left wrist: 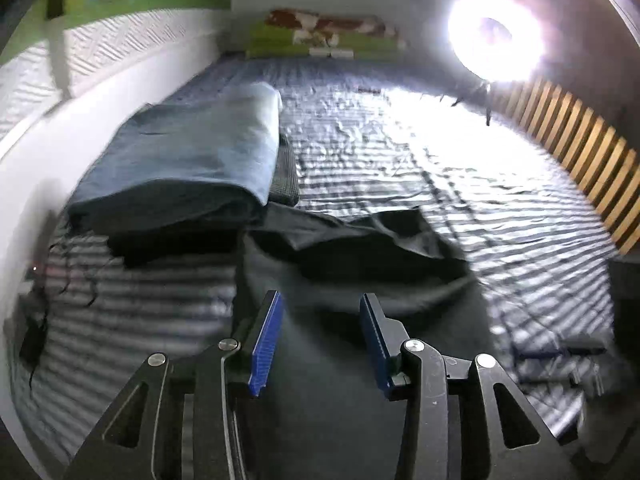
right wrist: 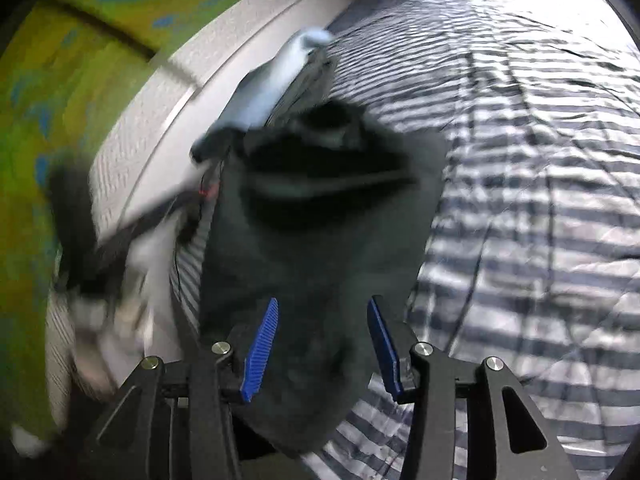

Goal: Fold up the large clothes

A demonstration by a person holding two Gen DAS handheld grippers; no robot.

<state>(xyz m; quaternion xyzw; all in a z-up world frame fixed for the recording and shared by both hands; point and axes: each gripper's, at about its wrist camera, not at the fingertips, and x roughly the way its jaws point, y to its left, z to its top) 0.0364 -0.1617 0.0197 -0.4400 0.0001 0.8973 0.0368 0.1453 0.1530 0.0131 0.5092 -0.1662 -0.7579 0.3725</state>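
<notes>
Dark garment (left wrist: pixel 360 264) rumpled on striped bed (left wrist: pixel 460 160), long axis running away from both grippers, jaws spread.

Clothes spread across a striped bed

A dark garment (left wrist: pixel 360 256) lies rumpled on the blue-and-white striped bedsheet (left wrist: pixel 460 184), just beside a folded stack of clothes (left wrist: pixel 188 168) near the white wall-side edge.

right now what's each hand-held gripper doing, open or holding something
Left hand-held gripper: open, holding nothing, above the dark garment.
Right hand-held gripper: open, holding nothing, above the same garment.
</notes>
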